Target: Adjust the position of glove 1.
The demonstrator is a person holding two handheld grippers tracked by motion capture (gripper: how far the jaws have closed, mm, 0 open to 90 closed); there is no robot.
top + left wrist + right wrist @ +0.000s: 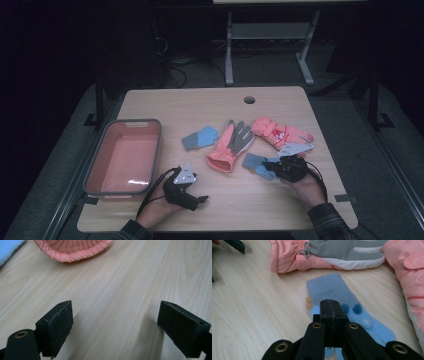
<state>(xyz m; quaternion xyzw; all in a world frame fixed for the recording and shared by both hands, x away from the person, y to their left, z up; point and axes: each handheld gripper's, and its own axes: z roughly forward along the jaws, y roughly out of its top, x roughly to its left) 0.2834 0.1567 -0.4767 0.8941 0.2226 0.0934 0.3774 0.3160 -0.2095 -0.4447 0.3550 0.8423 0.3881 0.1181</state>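
Gloves on worktop, right tool on blue knit glove

Item one: small blue knit glove point(342, 297), grey cuff, lying flat on the wooden worktop point(210, 102) at its near right. Right tool point(331, 315) sits over the glove's middle with its jaws brought together; the pads meet, and whether a fold of knit is pinched between them cannot be told. In the high view this glove point(256, 165) lies just left of the right tool point(280, 167).

Item two: second blue knit glove point(200, 137), well apart, nearer the worktop's centre.

Item three: pink and grey glove point(231, 145), between the two blue ones, cuff toward the person.

Item four: pink padded glove point(277, 131), just beyond the right tool.

Item five: pink basin with grey rim point(159, 145), at the left edge of the worktop.

Left tool point(113, 327): jaws wide apart over bare wood, nothing between them; the pink cuff point(75, 248) lies ahead of it.
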